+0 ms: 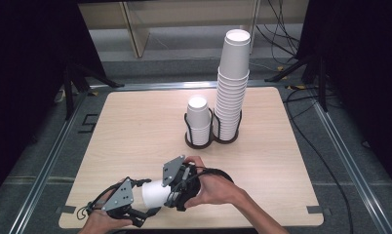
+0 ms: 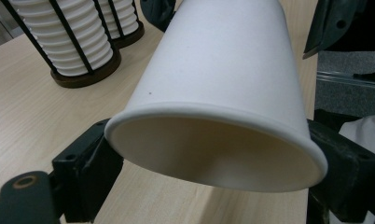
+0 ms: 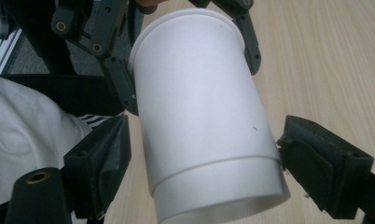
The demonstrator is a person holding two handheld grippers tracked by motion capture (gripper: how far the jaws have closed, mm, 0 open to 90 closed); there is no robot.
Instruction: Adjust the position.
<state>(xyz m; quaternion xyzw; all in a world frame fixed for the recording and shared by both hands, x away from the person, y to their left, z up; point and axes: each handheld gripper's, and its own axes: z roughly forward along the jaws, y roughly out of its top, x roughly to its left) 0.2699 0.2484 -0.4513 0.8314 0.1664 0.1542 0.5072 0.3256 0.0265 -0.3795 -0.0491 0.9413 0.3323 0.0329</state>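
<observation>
A cup (image 1: 154,194) is clamped at its rim by the left gripper (image 1: 144,214), while the right gripper (image 1: 173,195) brackets its base unclenched; stacking in the holder (image 1: 190,139) is left.

The table (image 1: 135,131) lies bare across its whole left half and along its right edge, so a hand can pass freely there. The only standing obstacles are at the far middle: a short stack of cups (image 1: 198,119) and, just to its right, a tall stack of cups (image 1: 232,83), both in a black wire holder (image 1: 212,139). The tall stack rises high and blocks any low sweep across the far centre. Between the holder and the near edge, an open strip of wood stays free. At the near edge, the left gripper (image 1: 140,214) and right gripper (image 1: 177,190) crowd around a paper cup (image 1: 155,194).
</observation>
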